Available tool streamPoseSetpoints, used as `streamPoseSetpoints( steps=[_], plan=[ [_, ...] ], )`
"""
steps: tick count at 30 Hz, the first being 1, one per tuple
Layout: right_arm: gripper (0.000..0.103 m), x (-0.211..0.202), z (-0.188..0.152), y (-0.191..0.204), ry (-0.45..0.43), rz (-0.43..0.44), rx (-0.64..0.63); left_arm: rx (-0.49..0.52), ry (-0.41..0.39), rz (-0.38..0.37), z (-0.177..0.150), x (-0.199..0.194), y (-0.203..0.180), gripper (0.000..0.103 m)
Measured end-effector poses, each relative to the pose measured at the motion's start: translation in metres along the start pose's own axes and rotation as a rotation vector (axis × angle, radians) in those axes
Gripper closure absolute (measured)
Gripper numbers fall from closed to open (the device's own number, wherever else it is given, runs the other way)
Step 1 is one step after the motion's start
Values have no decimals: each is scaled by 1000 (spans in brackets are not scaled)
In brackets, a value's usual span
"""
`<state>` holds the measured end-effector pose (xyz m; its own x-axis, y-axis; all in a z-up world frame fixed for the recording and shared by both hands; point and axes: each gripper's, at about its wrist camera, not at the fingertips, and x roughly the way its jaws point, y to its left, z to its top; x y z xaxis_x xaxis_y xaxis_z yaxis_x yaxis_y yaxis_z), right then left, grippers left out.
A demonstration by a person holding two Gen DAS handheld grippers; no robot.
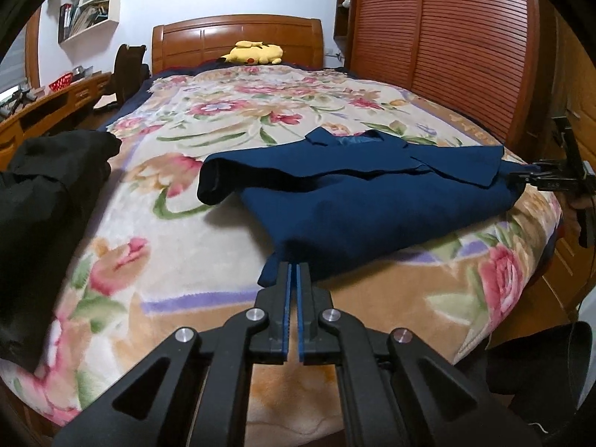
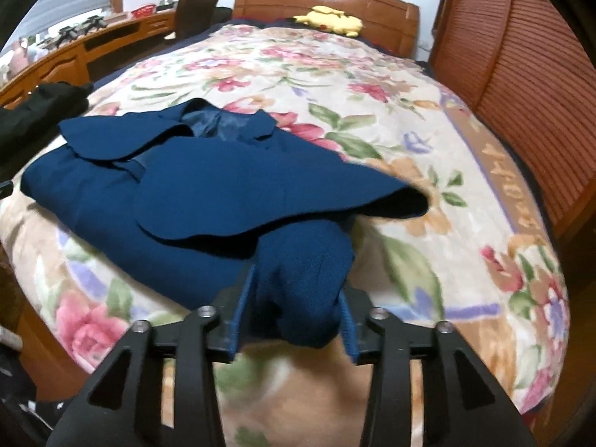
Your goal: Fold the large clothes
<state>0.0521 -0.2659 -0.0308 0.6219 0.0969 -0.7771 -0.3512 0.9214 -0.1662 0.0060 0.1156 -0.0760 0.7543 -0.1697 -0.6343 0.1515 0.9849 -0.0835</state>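
A dark blue jacket (image 1: 372,205) lies partly folded on the floral blanket (image 1: 178,223), collar toward the headboard. My left gripper (image 1: 294,266) is shut on the jacket's near corner, with cloth pinched between its blue pads. In the right wrist view the jacket (image 2: 186,193) spreads to the left, and a rolled bunch of its cloth sits between the jaws of my right gripper (image 2: 298,287). Those jaws stand apart and the pads do not squeeze the cloth. The left wrist view also shows the right gripper (image 1: 519,178) at the jacket's right edge.
A black garment (image 1: 44,205) lies bunched at the bed's left edge. A yellow plush toy (image 1: 257,54) rests by the wooden headboard (image 1: 238,33). A slatted wooden wardrobe (image 1: 447,56) lines the right side, and a desk (image 1: 48,100) with a chair the left.
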Motion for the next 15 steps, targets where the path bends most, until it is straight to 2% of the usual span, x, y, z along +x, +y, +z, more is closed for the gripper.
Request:
streamPoseSetpoints(
  steps=[6,12,15],
  plan=[
    [47,-15,8,7,-67,-31,1,0,2,11,0,8,4,97],
    [46,-18,24,32,-155,-46,-8,-14,-17,27,2,12,14,82],
    [46,-20,39,48,-191,-12,-21,-19,-23,26,2,14,19,73]
  ],
)
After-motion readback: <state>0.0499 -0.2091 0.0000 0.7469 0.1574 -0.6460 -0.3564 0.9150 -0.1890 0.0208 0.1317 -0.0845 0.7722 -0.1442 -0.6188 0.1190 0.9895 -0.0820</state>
